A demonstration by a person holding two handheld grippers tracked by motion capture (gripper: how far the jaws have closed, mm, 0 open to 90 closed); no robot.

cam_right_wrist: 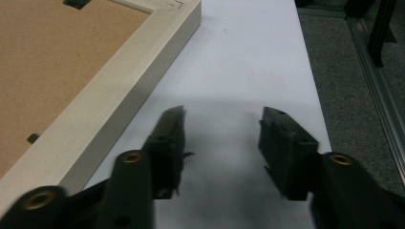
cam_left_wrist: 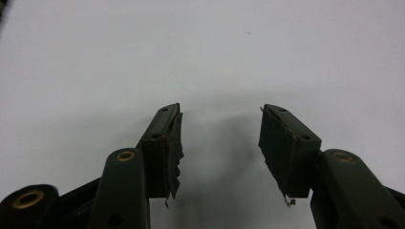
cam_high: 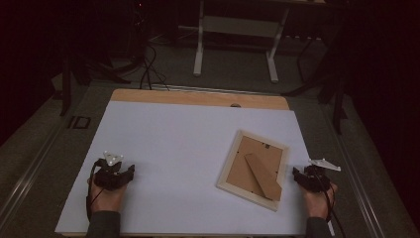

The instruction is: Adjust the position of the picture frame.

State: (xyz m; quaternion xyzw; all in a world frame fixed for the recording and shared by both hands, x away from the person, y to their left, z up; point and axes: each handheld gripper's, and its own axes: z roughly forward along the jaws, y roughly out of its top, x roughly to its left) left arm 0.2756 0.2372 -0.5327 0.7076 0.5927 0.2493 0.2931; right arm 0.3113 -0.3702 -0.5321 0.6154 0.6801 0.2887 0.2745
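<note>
High view: pale wooden picture frame (cam_high: 253, 169), back up, unlabelled, lies near the right gripper (cam_high: 301, 177); both grippers' fingers open, empty.

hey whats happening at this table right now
A person sits at a white table with a two-jaw gripper in each hand. A wooden picture frame lies face down toward the right side, its brown backing and stand up. The right gripper rests just beside the frame's right edge with its jaws open and nothing between them. The left gripper sits far off on the left over bare table, its jaws also open and empty. Nothing is gripped yet.
</note>
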